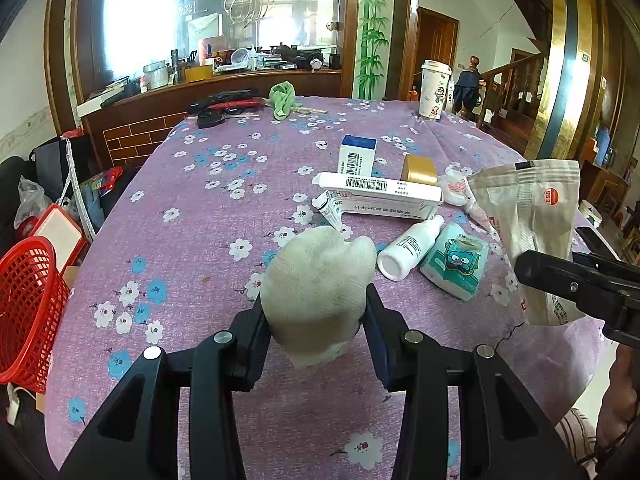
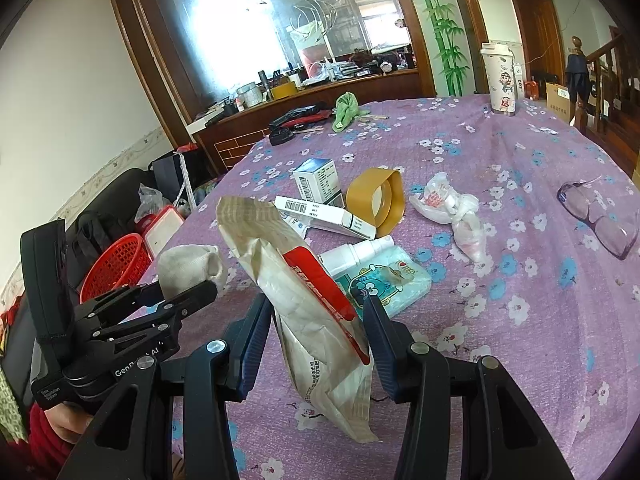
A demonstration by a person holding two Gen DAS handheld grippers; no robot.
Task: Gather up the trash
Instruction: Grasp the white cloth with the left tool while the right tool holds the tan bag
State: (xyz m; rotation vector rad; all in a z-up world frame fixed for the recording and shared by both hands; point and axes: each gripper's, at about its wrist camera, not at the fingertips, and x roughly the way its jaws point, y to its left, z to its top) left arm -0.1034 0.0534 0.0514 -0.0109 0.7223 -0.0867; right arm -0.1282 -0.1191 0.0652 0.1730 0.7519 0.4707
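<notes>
Here, both grippers hold trash above the floral purple surface [image 1: 192,216]: left gripper [image 1: 316,312] fingers clamp a crumpled off-white cloth wad [image 1: 320,280], right gripper [image 2: 320,332] fingers pinch a creased paper pouch [image 2: 304,288]. Next, likely, carrying both to the red mesh basket [image 1: 28,304] at nine o'clock.

**Cloth, paper and plastic on the table**

The purple flowered tablecloth [image 1: 192,240] looks like soft, matt woven fabric, lightly wrinkled. The off-white knitted sock [image 1: 316,280] has a rough, ribbed, slightly soiled weave. The crumpled beige paper pouch with a red stripe [image 2: 304,300] is matt and creased. The white plastic bottle [image 1: 408,248] is smooth with a faint sheen, and the teal cartoon tissue pack [image 1: 456,260] wears glossy film. The long white cardboard box [image 1: 380,192] is smooth. The red plastic mesh basket [image 1: 28,304] shines slightly. Both grippers' black fingers [image 1: 376,320] look like matt plastic with bright metal rivets.
</notes>
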